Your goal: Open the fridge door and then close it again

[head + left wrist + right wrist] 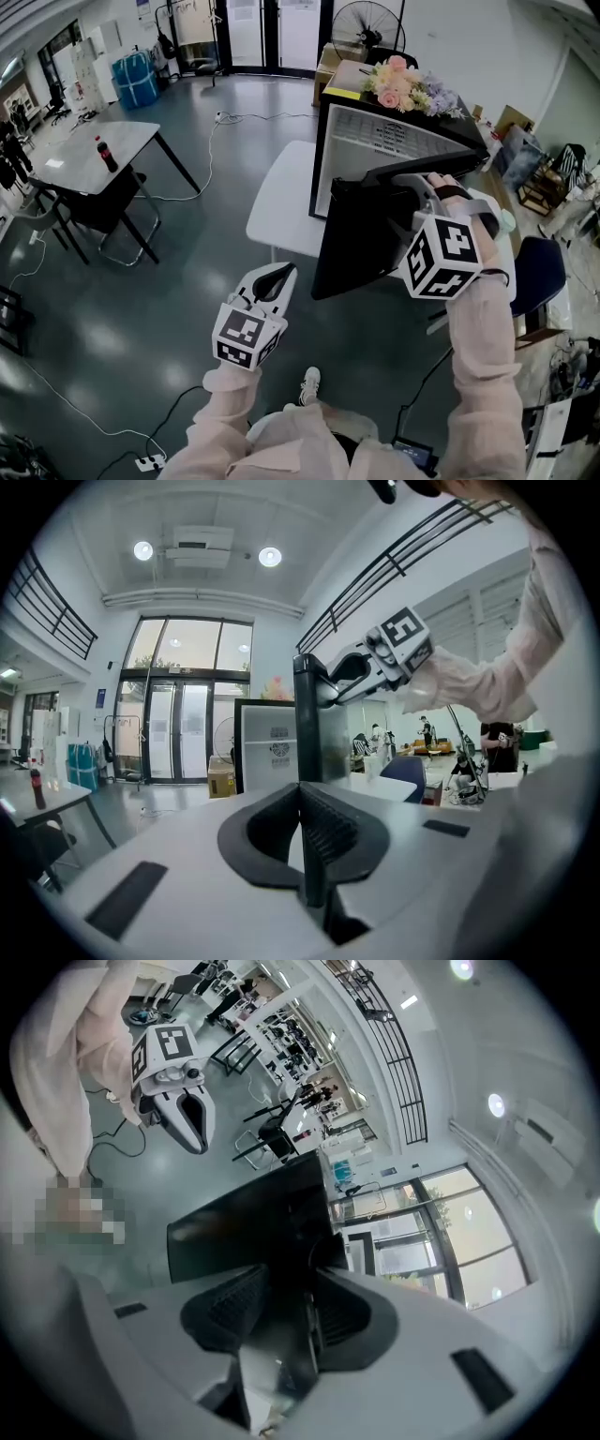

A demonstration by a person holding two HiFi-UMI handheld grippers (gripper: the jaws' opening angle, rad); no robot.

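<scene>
A small fridge [394, 141] stands on the floor with its black door [361, 234] swung wide open toward me. My right gripper [422, 187] straddles the door's top edge, its jaws on either side of the panel. In the right gripper view the dark door [244, 1227] fills the gap between the pads of that gripper [281, 1307]. My left gripper [278, 278] hangs free left of the door, shut and holding nothing. In its own view the closed tips [302, 799] point at the door's edge [314, 724], with the right gripper [352, 672] on top of it.
Pink flowers [403, 89] sit on top of the fridge. A white table [286, 197] stands just left of it and a blue chair [539, 272] to the right. Farther left is a table with a cola bottle [106, 153]. Cables run across the floor.
</scene>
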